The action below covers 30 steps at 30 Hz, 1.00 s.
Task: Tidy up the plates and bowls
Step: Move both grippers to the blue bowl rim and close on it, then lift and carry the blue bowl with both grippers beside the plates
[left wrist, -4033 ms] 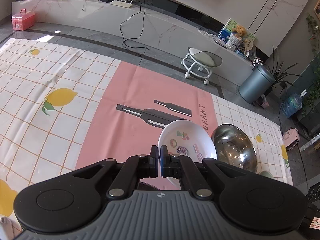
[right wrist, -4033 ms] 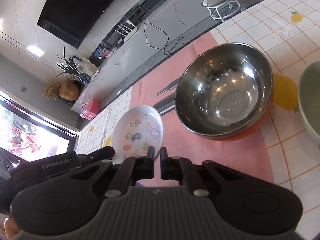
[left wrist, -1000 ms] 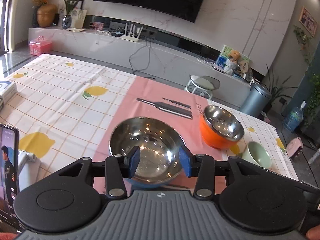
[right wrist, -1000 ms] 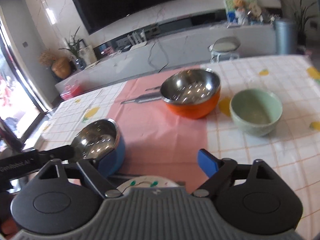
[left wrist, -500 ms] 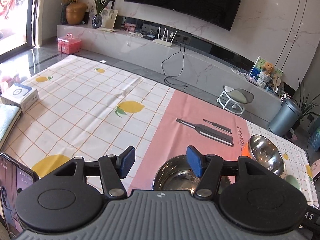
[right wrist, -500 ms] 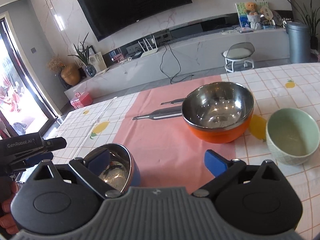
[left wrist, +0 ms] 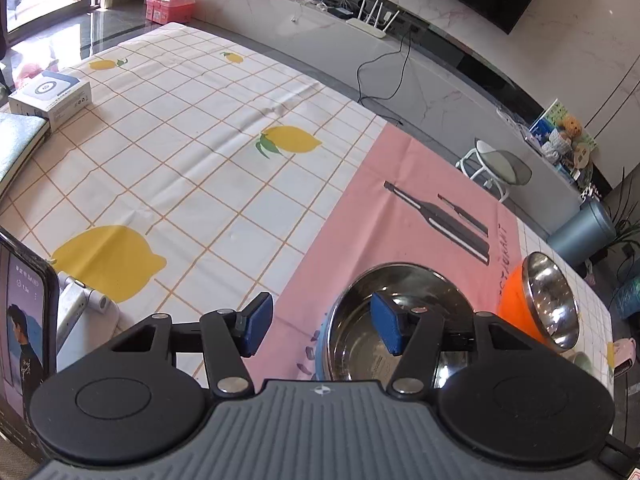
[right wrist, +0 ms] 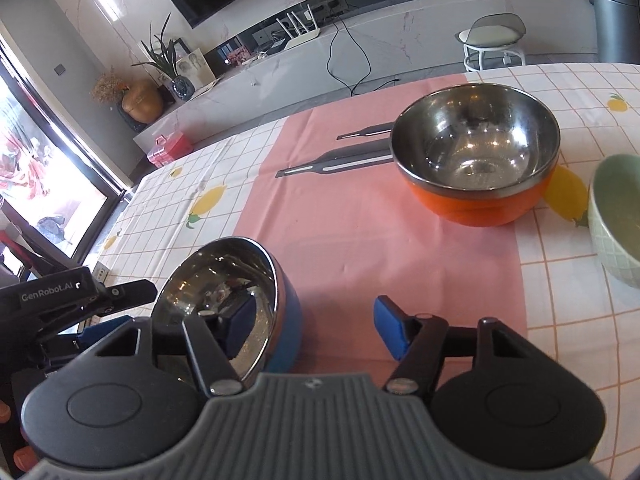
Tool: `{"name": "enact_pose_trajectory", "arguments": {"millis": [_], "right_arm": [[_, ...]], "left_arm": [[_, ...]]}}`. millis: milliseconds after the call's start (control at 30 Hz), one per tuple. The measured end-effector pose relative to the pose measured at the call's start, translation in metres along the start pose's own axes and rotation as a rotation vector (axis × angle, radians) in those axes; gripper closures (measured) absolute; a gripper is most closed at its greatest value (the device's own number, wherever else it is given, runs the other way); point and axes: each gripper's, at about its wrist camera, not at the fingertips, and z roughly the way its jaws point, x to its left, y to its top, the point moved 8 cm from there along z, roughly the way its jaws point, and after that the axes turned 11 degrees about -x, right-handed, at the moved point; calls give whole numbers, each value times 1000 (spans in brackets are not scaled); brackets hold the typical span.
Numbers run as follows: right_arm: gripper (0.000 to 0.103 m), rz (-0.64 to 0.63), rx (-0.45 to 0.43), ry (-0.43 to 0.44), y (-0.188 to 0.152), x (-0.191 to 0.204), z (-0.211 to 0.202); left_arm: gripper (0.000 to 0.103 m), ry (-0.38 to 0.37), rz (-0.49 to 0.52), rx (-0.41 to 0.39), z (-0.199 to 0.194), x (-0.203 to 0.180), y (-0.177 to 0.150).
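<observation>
A blue steel-lined bowl (left wrist: 392,312) (right wrist: 232,292) stands on the pink strip of the tablecloth near the front. An orange steel-lined bowl (left wrist: 540,304) (right wrist: 476,160) stands farther right, and a pale green bowl (right wrist: 616,216) is at the right edge. My left gripper (left wrist: 320,328) is open and empty; its right finger is over the blue bowl. My right gripper (right wrist: 312,324) is open and empty, its left finger over the blue bowl's rim. The left gripper (right wrist: 80,300) also shows at the left of the right wrist view.
A phone on a stand (left wrist: 24,312) is at the near left. A white box (left wrist: 50,96) and a book edge (left wrist: 16,140) lie at the far left of the table. A stool (right wrist: 494,40) and a grey bin (left wrist: 580,228) stand beyond the table.
Both views tilted down toward the table. The left gripper swung left, so the blue bowl now sits under its right finger. The right gripper came closer to the blue bowl.
</observation>
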Motion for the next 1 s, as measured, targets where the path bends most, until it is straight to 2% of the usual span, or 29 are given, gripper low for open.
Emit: {"name": "enact_pose_trajectory", "arguments": {"millis": [133,333,433,500,567,733,1000], "right_arm": [[47,-2,18,8,-5,1,1],[59,-17,49,28,-12,6,7],[68,-27,52,37,-13,9,8],[76,-22,51,55,-13,11,6],[85,-21,52,69,-16,14,4],[85,-48,42,63,-15,17,2],[87,-8,-17,63,-2,10,-10]], "left_arm": [[46,12,27,35,3,-2,-8],[66,26,59,79,7,-4,-16],[78,16,72,86,7,-6,-18],[92,5,83,88,6,-8,-19],[95,-3,100,90,6,-12,-20],[95,-7,120,81,6,-14,-20],[95,-92,130,3,-7,-30,-11]]}}
